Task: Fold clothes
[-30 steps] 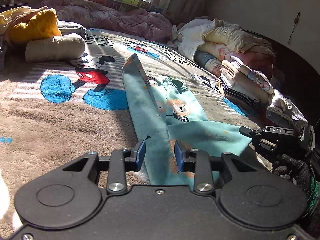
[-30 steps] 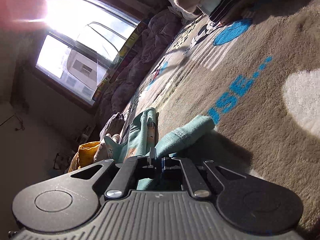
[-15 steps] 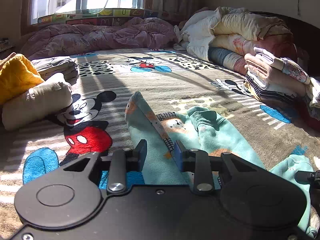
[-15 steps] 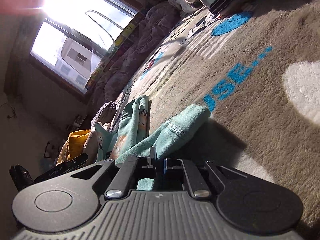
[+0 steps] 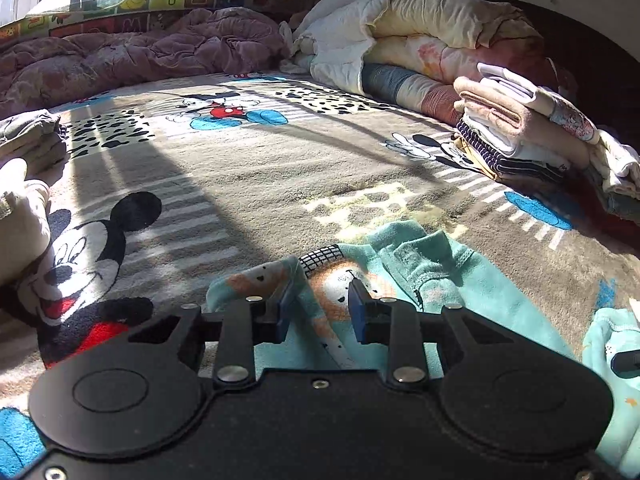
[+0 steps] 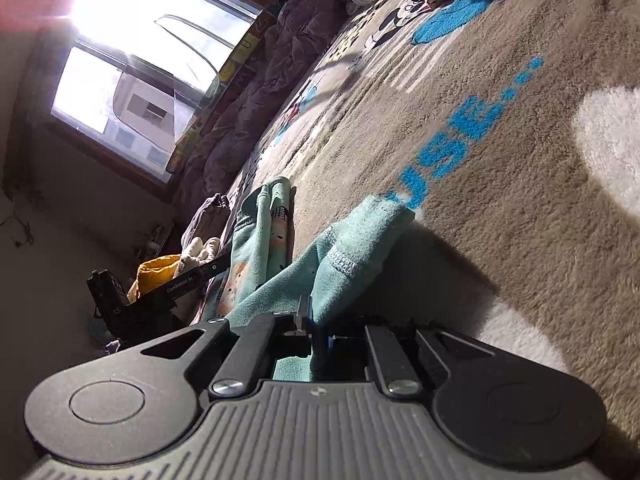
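A teal child's garment (image 5: 404,268) with an animal print lies stretched out on the Mickey Mouse blanket (image 5: 248,176). My left gripper (image 5: 320,309) hovers low over the garment's far end, open, with cloth showing in the gap below its blue pads and nothing pinched. In the right wrist view the same garment (image 6: 352,236) runs away toward the window. My right gripper (image 6: 311,322) is shut on its near corner, which is lifted a little off the blanket. The left gripper (image 6: 168,290) shows there as a black body beside the garment's far part.
A stack of folded clothes (image 5: 516,128) stands at the right, with rolled bedding (image 5: 424,36) behind it. A purple quilt (image 5: 140,52) lies under the window. Folded beige items (image 5: 20,220) sit at the left edge, and a yellow garment (image 6: 158,268) beside them.
My left gripper has travelled along the garment from its near part to its far end, still open. The right gripper stays shut on the same corner.
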A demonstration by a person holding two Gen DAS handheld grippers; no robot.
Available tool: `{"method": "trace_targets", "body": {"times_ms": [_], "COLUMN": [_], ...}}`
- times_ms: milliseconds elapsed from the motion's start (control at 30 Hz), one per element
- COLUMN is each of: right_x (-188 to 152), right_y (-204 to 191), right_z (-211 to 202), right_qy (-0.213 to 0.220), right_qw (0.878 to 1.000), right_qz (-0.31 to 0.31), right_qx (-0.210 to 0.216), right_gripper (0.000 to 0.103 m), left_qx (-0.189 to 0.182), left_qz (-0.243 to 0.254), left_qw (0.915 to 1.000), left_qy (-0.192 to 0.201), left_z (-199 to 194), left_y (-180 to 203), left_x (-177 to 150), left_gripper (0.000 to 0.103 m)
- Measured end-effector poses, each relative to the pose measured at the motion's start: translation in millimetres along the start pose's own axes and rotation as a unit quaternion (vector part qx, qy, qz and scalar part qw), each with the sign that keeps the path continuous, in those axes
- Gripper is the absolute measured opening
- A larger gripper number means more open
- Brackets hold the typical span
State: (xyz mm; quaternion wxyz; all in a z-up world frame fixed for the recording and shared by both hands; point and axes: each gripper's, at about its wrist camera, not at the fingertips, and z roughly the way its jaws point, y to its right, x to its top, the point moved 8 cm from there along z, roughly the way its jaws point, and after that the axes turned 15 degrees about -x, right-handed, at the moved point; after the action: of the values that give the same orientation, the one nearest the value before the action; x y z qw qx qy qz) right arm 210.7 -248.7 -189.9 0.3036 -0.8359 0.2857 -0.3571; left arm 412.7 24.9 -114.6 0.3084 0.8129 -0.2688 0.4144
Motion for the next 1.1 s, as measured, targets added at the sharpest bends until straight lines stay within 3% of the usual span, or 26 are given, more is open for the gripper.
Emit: {"method": "trace_targets", "body": {"times_ms": [67, 133, 267, 367, 467, 700, 767, 867, 933, 1100], "right_x": [0, 0, -1, -2, -2, 0, -1, -1, 0, 1], "right_y": [1, 1, 1, 1, 1, 0, 0, 1, 1, 2], "right_z": [0, -1, -1, -2, -2, -1, 0, 0, 0, -2], "right_qy": [-0.001, -0.001, -0.002, 0.001, 0.004, 0.006, 0.006, 0.006, 0.007, 0.014], "right_qw": [1.0, 1.0, 1.0, 1.0, 1.0, 1.0, 1.0, 1.0, 1.0, 1.0], "right_qz": [0.005, 0.009, 0.01, 0.004, -0.004, -0.006, -0.006, -0.005, -0.004, -0.001], "right_qx": [0.002, 0.003, 0.004, 0.001, -0.004, -0.006, -0.006, -0.005, -0.004, 0.001], "right_gripper": [0.01, 0.01, 0.01, 0.01, 0.01, 0.01, 0.01, 0.01, 0.01, 0.01], "left_qx": [0.003, 0.006, 0.034, 0.045, 0.047, 0.044, 0.041, 0.039, 0.063, 0.075], "left_qz": [-0.018, -0.026, -0.005, 0.014, 0.011, -0.011, -0.016, -0.01, 0.03, 0.028], "left_qw": [0.9995, 0.9993, 0.9987, 0.9974, 0.9978, 0.9987, 0.9989, 0.9989, 0.9958, 0.9966], "left_qy": [0.026, 0.027, -0.039, -0.054, -0.045, 0.022, 0.018, -0.026, -0.06, -0.023], "left_z": [-11, -9, 32, 44, 35, -18, -19, 8, 34, 4], "left_y": [-10, -17, -23, -19, -18, -26, -28, -22, -15, 1], "left_x": [9, 11, -11, -13, -7, 16, 13, -2, -19, -5], "left_gripper": [0.028, 0.028, 0.026, 0.027, 0.027, 0.027, 0.027, 0.027, 0.027, 0.027]}}
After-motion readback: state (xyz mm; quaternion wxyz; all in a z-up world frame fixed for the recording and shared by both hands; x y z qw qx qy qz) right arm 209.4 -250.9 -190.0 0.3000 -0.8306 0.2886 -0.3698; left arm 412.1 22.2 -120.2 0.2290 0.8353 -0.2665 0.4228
